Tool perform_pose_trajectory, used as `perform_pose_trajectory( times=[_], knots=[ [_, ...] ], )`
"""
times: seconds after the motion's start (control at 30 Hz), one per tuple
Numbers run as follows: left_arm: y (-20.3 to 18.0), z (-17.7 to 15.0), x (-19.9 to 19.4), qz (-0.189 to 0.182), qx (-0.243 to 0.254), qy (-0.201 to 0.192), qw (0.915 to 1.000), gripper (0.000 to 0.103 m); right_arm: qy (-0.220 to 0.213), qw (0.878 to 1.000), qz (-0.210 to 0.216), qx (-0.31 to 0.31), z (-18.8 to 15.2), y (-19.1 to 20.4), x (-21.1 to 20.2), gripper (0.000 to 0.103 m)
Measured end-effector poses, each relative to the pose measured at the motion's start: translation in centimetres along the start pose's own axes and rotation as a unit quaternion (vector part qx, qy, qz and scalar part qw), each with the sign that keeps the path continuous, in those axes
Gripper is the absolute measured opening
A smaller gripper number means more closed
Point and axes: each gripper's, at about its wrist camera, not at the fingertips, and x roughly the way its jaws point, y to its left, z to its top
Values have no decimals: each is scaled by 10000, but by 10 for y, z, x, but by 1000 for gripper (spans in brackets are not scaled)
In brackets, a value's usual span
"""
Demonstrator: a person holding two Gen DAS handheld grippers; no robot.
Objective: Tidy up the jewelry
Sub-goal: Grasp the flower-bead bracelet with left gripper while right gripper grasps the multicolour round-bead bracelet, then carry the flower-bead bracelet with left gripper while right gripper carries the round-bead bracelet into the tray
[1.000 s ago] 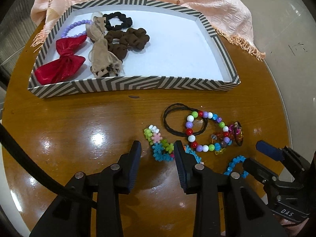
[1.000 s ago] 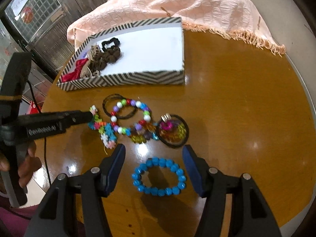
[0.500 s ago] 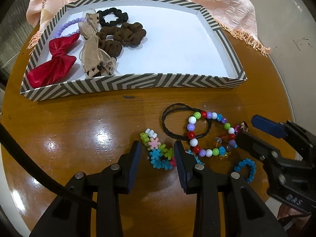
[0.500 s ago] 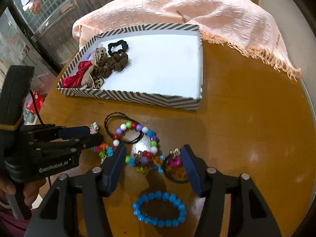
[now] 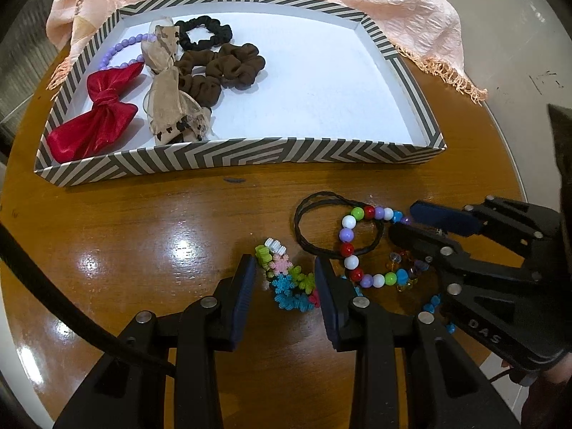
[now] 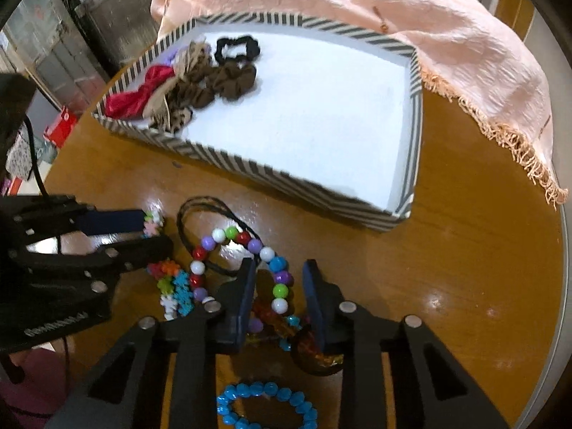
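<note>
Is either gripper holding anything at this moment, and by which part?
Nothing is held. The left gripper is open around the snowflake bracelet on the table; the right gripper is open over the multicolor bead bracelet, neither closed.

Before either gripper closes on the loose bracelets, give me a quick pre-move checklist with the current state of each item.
1. left gripper open around the flower bracelet: ok.
2. right gripper open over the multicolour bead bracelet: ok.
3. Bead bracelet free of the black hair tie: not ok, they overlap.
4. Grippers apart from each other: ok, though close.
5. Bare space in the striped tray: ok.
6. Blue bracelet outside both grasps: ok.
</note>
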Motion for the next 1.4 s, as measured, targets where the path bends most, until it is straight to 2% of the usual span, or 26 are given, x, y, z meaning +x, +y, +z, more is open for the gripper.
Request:
perform_pose_trajectory(
  times=[0.03, 0.07, 0.1, 0.17, 0.23, 0.47, 0.7, 1.0, 1.13, 1.4],
  knots=[
    [0, -1, 0, 14, 33, -22, 10000, 12, 45, 10000, 10, -6, -2, 0, 3, 24],
    [0, -1, 0, 18, 85, -50, 9999, 11, -40, 10000, -7, -67, -3, 2, 1, 20],
    [0, -2, 0, -36, 114, -56, 9999, 8, -25, 10000, -18, -91, -3, 3, 2, 12],
    [0, -3, -1, -123, 135, -63, 9998, 8, -73, 9999, -69, -98, -4, 4, 2, 10],
    [1, -4, -5, -249, 158, -108, 9995, 0, -143, 9999, -20, -18, -5, 4, -2, 9],
    [14, 1, -35, -511, 137, -305, 9981, 0, -756, 9969, 207, 101, 1, 9, -52, 9],
    [24, 2, -61, -591, 131, -578, 9965, 0, -1221, 9925, 72, 65, 12, 17, -93, 9],
    [25, 20, -102, -535, 265, -1018, 9930, 0, -1476, 9889, 101, 164, 29, 14, -111, 9],
    [29, 37, -120, -386, 265, -1260, 9909, 0, -1531, 9881, 22, 124, 39, 13, -113, 9],
    [20, 68, -128, -228, 296, -1476, 9883, 0, -1574, 9874, -35, 157, 61, 2, -113, 9]
  ],
)
